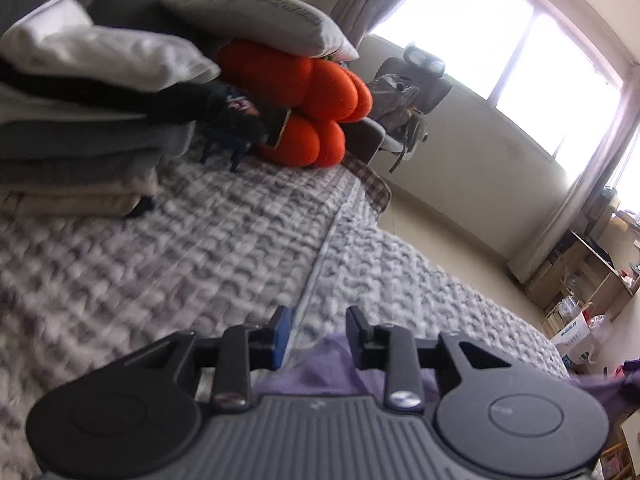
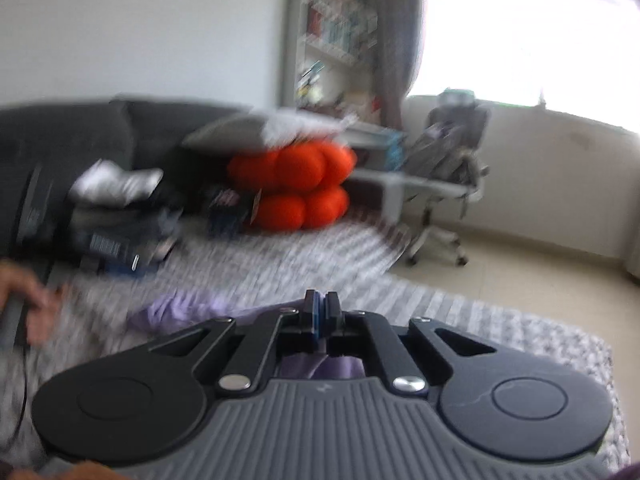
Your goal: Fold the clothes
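Your left gripper [image 1: 318, 334] is partly open with nothing pinched; your right gripper [image 2: 321, 312] is squeezed shut, purple cloth [image 2: 180, 308] bunched around it, lying on the bed [image 1: 200, 240]

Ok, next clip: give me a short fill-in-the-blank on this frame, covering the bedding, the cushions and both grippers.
1. The round plush cushion under the grey pillow is ____ in colour.
2. The right gripper is shut on a ____ cloth garment.
3. The left gripper has its jaws ____, with nothing pinched between them.
4. The folded clothes are stacked on the knitted grey-white ____.

Missing words: orange; purple; open; blanket
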Action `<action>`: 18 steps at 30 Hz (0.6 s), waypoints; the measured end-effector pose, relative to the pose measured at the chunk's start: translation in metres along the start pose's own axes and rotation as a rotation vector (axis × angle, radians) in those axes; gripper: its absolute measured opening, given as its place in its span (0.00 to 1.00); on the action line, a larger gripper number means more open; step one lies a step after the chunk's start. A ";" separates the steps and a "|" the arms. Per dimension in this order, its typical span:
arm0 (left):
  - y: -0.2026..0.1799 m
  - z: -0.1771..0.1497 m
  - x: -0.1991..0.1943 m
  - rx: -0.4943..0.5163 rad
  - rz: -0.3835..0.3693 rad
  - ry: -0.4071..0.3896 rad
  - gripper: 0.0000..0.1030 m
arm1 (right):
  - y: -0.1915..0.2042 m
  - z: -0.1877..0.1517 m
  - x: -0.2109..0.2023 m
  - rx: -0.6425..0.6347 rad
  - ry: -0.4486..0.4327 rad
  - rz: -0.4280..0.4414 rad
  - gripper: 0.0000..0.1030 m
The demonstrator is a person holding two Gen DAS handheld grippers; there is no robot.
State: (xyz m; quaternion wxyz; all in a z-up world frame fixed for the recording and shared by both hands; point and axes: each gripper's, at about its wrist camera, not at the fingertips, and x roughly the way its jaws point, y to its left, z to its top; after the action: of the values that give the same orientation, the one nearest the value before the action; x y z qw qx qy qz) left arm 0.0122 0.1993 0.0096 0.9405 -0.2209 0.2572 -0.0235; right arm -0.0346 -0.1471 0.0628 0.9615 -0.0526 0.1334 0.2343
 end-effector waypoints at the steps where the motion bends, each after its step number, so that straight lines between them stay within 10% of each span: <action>1: 0.002 -0.001 -0.002 0.003 0.002 0.003 0.37 | 0.001 -0.006 -0.002 -0.011 0.022 0.023 0.03; 18: -0.033 -0.013 0.048 0.120 0.012 0.118 0.65 | -0.014 -0.016 -0.020 0.072 0.050 0.067 0.12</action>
State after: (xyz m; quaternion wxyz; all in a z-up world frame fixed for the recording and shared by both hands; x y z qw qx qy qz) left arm 0.0496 0.1564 -0.0091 0.9354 -0.1606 0.3117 -0.0461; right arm -0.0491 -0.1707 0.0541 0.9508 -0.0193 0.1673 0.2599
